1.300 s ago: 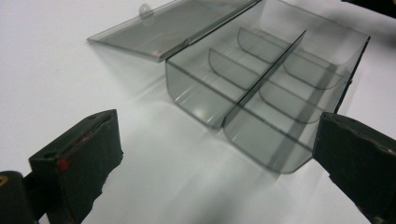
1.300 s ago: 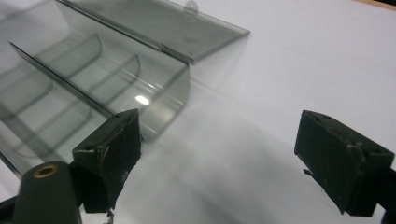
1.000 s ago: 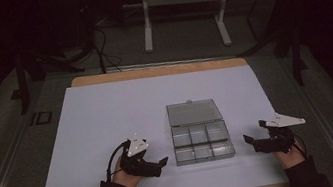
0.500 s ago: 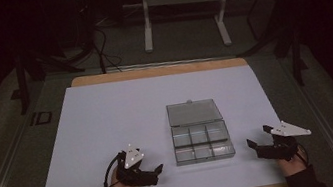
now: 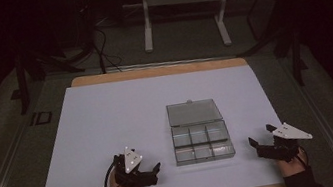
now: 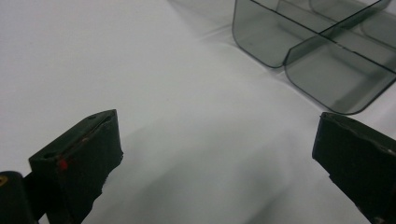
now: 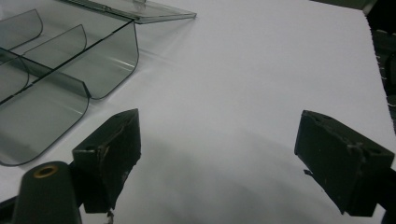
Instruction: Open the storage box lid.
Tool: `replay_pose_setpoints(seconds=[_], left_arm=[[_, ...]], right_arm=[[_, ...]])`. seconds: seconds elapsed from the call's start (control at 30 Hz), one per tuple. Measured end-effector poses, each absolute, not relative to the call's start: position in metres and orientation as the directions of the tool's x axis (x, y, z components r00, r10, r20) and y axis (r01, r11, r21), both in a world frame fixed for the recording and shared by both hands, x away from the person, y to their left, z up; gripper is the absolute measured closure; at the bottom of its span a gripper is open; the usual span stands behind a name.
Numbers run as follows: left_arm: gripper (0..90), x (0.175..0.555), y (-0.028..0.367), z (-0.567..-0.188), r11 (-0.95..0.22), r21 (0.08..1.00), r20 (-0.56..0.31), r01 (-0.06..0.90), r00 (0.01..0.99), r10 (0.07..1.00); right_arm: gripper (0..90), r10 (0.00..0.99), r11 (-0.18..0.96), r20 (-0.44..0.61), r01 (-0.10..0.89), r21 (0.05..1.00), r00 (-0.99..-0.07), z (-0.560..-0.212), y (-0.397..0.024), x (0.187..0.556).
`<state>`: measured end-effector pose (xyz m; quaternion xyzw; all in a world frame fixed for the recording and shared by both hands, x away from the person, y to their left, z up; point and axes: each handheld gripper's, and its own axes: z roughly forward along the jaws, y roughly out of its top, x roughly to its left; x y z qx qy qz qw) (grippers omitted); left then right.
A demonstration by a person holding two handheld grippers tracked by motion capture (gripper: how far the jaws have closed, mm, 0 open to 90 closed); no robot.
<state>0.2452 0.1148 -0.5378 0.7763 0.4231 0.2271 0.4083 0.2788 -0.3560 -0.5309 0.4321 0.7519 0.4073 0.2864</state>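
Open compartment box, both grippers idle beside it

The clear compartment box (image 5: 202,142) sits right of centre on the white bench (image 5: 107,118), lid laid flat behind it, every compartment empty. The left gripper (image 5: 154,170) and right gripper (image 5: 254,144) flank it at the lower edge of the frame — fingers spread, holding nothing. By my reading, nothing is loaded yet — filling or closing remains.

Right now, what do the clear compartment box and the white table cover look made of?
Clear smoky-grey compartment box: looks like rigid moulded plastic, glossy; you see the sheet through its thin walls and rounded dividers, and the flat lid lies open behind it. White table cover: matte, probably paper or thin sheet; soft shadows, no glare, wooden board edge showing beyond it.
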Motion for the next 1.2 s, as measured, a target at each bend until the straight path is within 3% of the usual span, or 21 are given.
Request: replay_pose_setpoints(seconds=[0.5,1.2], left_arm=[[2.5,0.2395,0.1057,-0.5390,-0.362,0.826,0.107,0.433,0.510,0.854],[2.5,0.2400,0.1094,-0.5387,-0.336,0.834,0.079,0.438,0.507,0.858]], right_arm=[[14.6,0.895,0.314,-0.104,0.446,0.838,-0.434,-0.5333,-0.3519,0.2810],[14.6,0.897,0.316,-0.101,0.464,0.828,-0.430,-0.5340,-0.3516,0.2834]])
